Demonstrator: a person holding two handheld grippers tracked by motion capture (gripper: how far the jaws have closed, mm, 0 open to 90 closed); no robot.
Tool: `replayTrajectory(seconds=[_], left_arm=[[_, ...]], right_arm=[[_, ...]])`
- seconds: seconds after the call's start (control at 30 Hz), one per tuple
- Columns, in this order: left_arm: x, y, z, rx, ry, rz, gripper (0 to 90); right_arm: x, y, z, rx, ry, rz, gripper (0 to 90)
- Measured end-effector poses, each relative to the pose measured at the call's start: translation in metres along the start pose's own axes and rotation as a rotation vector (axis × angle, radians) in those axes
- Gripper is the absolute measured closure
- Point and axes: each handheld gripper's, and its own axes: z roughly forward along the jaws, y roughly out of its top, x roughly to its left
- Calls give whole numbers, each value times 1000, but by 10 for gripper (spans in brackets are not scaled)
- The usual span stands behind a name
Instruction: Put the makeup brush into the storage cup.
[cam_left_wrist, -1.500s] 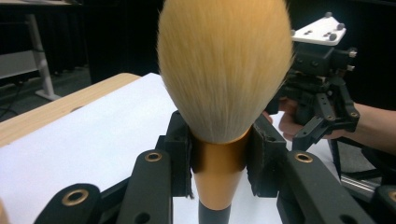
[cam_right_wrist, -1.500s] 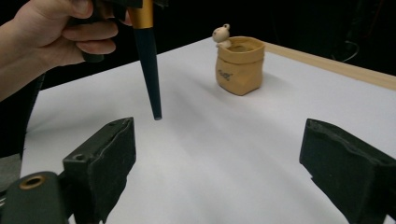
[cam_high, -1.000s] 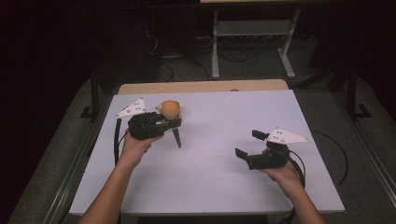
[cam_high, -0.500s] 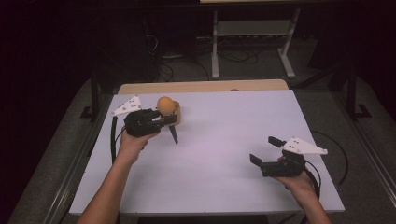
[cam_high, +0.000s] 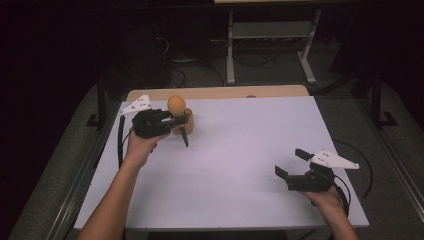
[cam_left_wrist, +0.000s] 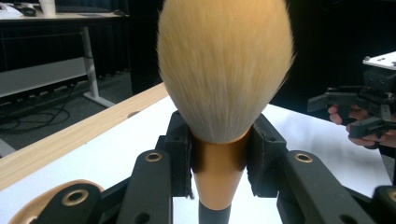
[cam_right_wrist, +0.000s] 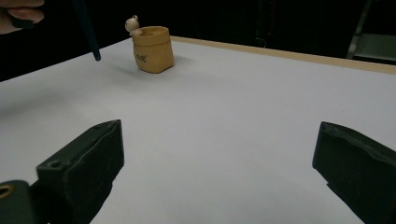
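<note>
Fluffy tan brush (cam_left_wrist: 225, 70) with copper ferrule and dark handle, upright, pinched in left tool (cam_left_wrist: 219, 154) above worktop (cam_high: 240, 150) near pot (cam_right_wrist: 152, 48). Right tool (cam_high: 292, 166) spread, low, level, well apart.

Desk: a rectangular desk (cam_high: 235, 165) with a pale white top and a light wooden strip along its far edge.
Standing on it: a small tan sack-shaped pot (cam_right_wrist: 152, 49) with a little pale figure at its rim, upright near the far left corner.
</note>
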Motion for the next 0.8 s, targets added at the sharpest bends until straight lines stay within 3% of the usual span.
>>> replayTrajectory(seconds=[0.8], left_arm=[[26, 18, 8, 6, 50, -11, 656]], right_arm=[[0, -1, 1, 1, 3, 9, 16]])
